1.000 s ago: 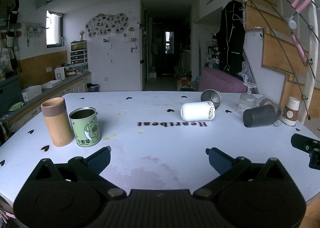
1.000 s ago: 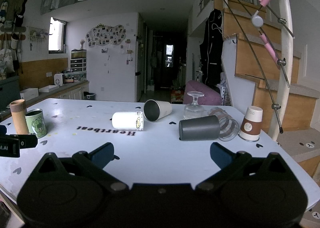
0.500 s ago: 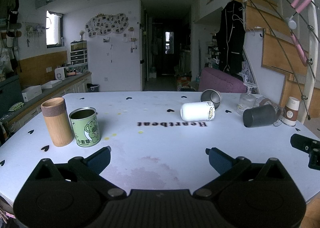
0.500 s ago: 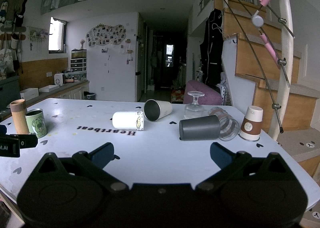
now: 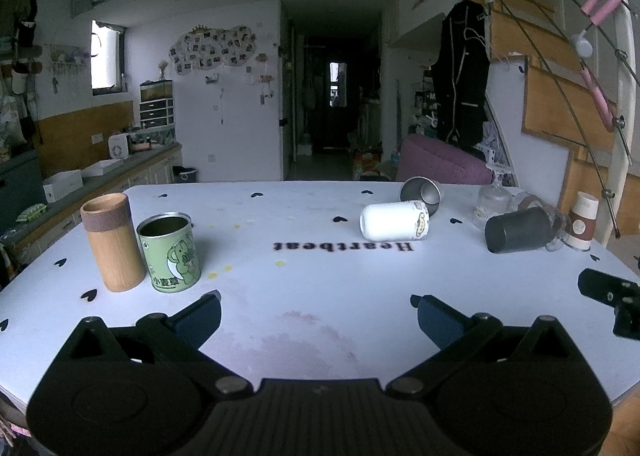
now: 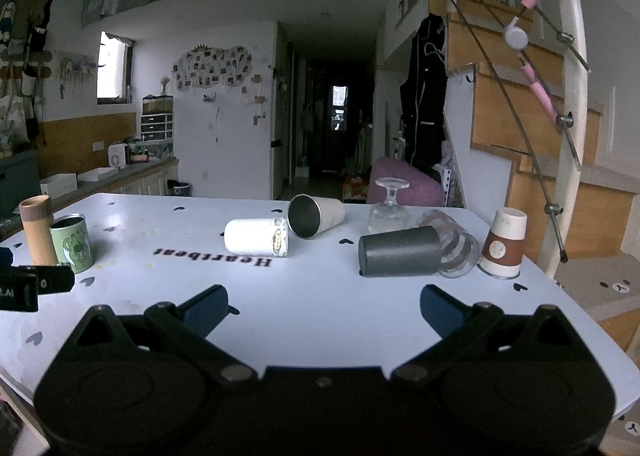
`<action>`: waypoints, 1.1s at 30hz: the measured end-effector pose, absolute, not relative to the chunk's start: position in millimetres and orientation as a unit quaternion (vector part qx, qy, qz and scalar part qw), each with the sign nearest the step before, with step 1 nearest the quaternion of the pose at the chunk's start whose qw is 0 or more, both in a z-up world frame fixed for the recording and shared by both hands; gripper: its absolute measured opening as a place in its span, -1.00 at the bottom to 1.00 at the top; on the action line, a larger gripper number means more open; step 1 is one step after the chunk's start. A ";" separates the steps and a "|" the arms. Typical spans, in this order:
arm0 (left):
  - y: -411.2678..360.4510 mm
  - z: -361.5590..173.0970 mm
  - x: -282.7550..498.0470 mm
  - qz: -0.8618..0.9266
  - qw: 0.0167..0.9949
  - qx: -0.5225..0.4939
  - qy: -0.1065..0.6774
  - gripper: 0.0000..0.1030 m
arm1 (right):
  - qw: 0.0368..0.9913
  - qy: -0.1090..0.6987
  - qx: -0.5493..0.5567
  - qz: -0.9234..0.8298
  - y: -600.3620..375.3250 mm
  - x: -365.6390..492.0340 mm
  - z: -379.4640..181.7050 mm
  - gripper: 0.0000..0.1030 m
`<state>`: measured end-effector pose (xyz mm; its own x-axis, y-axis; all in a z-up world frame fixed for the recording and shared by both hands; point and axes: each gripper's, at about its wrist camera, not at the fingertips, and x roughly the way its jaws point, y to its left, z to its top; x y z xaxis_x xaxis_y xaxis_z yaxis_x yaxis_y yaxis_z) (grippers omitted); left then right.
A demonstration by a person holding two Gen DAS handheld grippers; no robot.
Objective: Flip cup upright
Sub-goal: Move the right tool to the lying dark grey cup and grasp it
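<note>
Several cups lie on their sides on the white table [image 6: 320,316]: a white cup [image 6: 256,236] [image 5: 394,221], a steel cup [image 6: 314,215] [image 5: 421,191], a dark grey cup [image 6: 400,256] [image 5: 520,230] and a clear ribbed glass [image 6: 456,250]. A paper cup [image 6: 503,243] [image 5: 582,220] and a stemmed glass [image 6: 388,205] stand upside down. My left gripper [image 5: 316,310] is open and empty near the table's front. My right gripper [image 6: 324,306] is open and empty, in front of the grey cup.
A bamboo cup [image 5: 112,242] and a green tin [image 5: 170,252] stand upright at the left. The right gripper's tip [image 5: 608,296] shows at the left wrist view's right edge. A staircase with a railing [image 6: 560,135] rises on the right beyond the table edge.
</note>
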<state>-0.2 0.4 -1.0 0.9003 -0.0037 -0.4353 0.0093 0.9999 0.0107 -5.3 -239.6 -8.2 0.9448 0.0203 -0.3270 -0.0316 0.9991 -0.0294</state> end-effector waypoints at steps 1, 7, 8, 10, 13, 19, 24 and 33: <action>0.2 -2.3 2.0 -0.004 0.974 0.006 0.225 1.00 | 0.986 0.166 -0.016 0.013 -244.1 -2.9 -9.8 1.00; 0.1 -9.0 -1.0 -0.009 0.972 0.005 0.233 1.00 | 0.985 0.172 0.000 -0.001 -257.0 21.5 -7.0 1.00; 0.5 -9.4 0.0 -0.009 0.972 0.005 0.234 1.00 | 0.984 0.176 0.004 -0.006 -259.4 27.9 -7.0 1.00; 1.7 -11.0 0.3 -0.009 0.972 0.006 0.236 1.00 | 0.983 0.185 0.011 -0.015 -264.5 42.9 -8.0 1.00; 4.2 -14.1 0.6 -0.005 0.971 0.005 0.238 1.00 | 0.978 0.201 0.024 -0.038 -275.3 69.7 -10.9 1.00; 11.7 -22.2 4.6 0.000 0.969 -0.001 0.247 1.00 | 0.967 0.234 0.072 -0.075 -302.4 126.1 -14.0 1.00; 19.5 -32.1 8.6 0.005 0.966 -0.009 0.257 1.00 | 0.948 0.255 0.158 -0.108 -323.6 176.1 -13.4 1.00; 41.6 -45.3 12.6 0.033 0.961 -0.013 0.273 1.00 | 0.869 0.294 0.349 -0.189 -338.7 253.0 -48.9 0.94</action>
<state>12.6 41.6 -45.3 0.8488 0.0566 -0.5256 -0.0710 0.9975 -0.0072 253.0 -338.7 -48.9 0.7557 -0.1231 -0.6433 0.5337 0.6851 0.4958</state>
